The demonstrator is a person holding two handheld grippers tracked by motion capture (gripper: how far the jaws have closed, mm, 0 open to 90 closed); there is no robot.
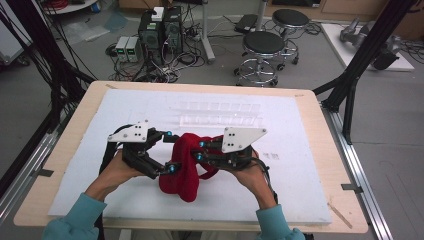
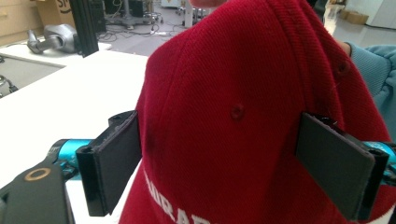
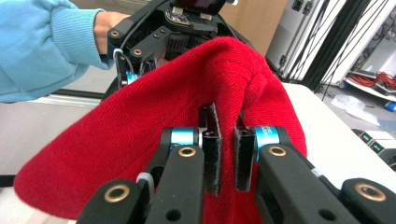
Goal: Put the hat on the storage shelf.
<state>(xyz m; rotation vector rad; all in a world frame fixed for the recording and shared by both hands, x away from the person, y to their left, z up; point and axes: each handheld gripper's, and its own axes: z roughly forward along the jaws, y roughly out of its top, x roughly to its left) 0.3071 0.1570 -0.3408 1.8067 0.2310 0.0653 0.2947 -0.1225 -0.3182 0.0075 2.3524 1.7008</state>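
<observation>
Lying near the middle of the white foam board [image 1: 90,165] that covers the light wooden table [image 1: 327,150], a red fabric baseball cap with white stitched letters [image 1: 184,165] sits between the two hand-held tools. The right gripper [image 1: 200,150] comes in from the right side, and its two black jaws are closed on a fold of the red cloth; in the right gripper view the pads [image 3: 212,140] stand close together with the fabric pinched between them. The left gripper [image 1: 170,151] reaches the cap from the left side. Its jaws stand wide apart, one on each side of the rounded crown, and in the left gripper view the dark pads [image 2: 119,158] are just beside the cloth; I cannot tell if they press on it. A person in light blue sleeves [image 1: 75,215] holds both tools from the near edge of the table. On the far part of the board lies a clear plastic tray with many small compartments [image 1: 220,112], well apart from the cap. Beyond the table, two black round stools [image 1: 263,45] stand on the grey floor.
</observation>
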